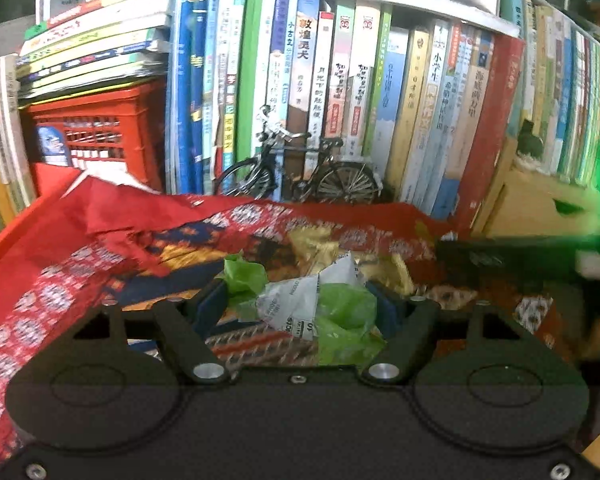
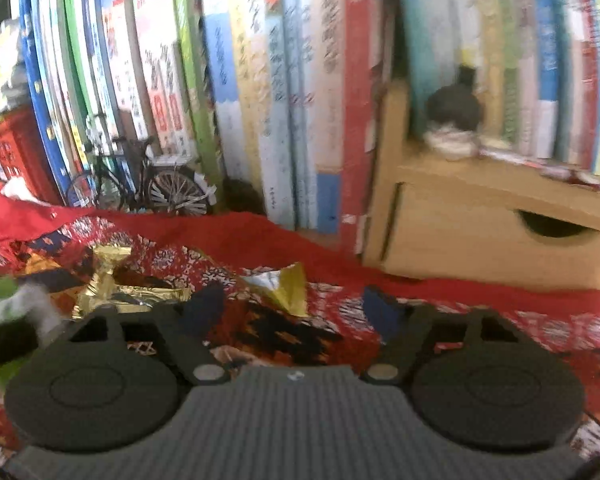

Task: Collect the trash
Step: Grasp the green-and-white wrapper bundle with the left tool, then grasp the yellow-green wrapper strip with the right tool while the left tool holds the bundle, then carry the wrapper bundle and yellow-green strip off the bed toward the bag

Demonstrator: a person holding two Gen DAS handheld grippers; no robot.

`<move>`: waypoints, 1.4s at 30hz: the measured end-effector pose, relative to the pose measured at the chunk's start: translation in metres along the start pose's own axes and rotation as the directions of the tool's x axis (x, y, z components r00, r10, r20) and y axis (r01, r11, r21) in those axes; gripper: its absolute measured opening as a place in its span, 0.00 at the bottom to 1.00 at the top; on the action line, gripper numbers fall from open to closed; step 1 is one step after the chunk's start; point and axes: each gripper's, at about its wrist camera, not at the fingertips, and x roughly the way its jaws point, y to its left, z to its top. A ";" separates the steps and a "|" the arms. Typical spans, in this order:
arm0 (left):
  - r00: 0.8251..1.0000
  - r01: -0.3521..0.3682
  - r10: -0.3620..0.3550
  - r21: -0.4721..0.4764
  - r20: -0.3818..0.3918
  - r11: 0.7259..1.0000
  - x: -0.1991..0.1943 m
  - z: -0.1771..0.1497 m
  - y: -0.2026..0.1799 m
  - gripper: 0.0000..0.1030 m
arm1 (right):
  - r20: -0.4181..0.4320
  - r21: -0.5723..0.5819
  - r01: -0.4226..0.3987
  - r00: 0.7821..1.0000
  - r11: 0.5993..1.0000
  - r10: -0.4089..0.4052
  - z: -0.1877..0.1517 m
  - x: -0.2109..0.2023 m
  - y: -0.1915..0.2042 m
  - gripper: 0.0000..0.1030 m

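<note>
Between the blue pads of the left tongs (image 1: 300,304) sits a crumpled wad of trash (image 1: 320,308), green plastic wrapped with a torn white printed wrapper; both pads touch its sides, so the left tongs are closed on it at a fairly wide spread. The wad lies low over the red patterned cloth (image 1: 60,280) that covers the surface.

The right tongs (image 2: 300,308) stand partly open with nothing gripped. A folded gold foil wrapper (image 2: 290,288) lies on the cloth just ahead of the gap, touching neither pad as far as the blurred view shows. A larger crumpled gold wrapper (image 2: 108,276) lies further to the left on the cloth; in the left wrist view, gold wrappers (image 1: 320,244) lie just behind the wad.

Behind the cloth a miniature black bicycle (image 1: 296,168) stands against a long row of upright books (image 1: 380,100). A red plastic crate (image 1: 100,132) with a stack of books laid flat on top stands at the left. A wooden drawer box (image 2: 480,232) with a cut-out handle stands at the right, with a small dark round object (image 2: 454,112) on top, too blurred to identify.
</note>
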 end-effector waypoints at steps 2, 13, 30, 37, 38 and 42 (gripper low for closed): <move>1.000 -0.001 0.001 0.008 -0.014 1.000 -0.007 -0.007 0.003 0.72 | -0.013 0.001 -0.004 1.000 1.000 0.004 0.000 0.010 0.003 0.72; 0.998 -0.045 0.047 0.025 -0.052 0.999 -0.030 -0.023 0.022 0.72 | 0.012 0.012 0.023 1.000 1.000 -0.023 -0.001 0.014 0.003 0.17; 0.996 -0.084 0.085 -0.049 0.002 0.995 -0.113 -0.050 0.040 0.72 | 0.111 -0.054 -0.018 0.994 0.998 0.024 -0.008 -0.088 0.026 0.15; 0.998 -0.050 0.050 -0.018 0.041 0.999 -0.171 -0.070 0.044 0.72 | 0.134 -0.038 -0.037 0.990 0.999 0.042 -0.039 -0.162 0.049 0.15; 0.998 -0.043 0.044 -0.009 0.049 0.999 -0.180 -0.073 0.045 0.72 | 0.138 -0.036 -0.044 0.989 0.998 0.049 -0.045 -0.175 0.052 0.16; 0.997 -0.036 0.036 0.003 0.065 0.999 -0.214 -0.091 0.049 0.72 | 0.143 -0.044 -0.075 0.987 0.996 0.080 -0.068 -0.218 0.065 0.16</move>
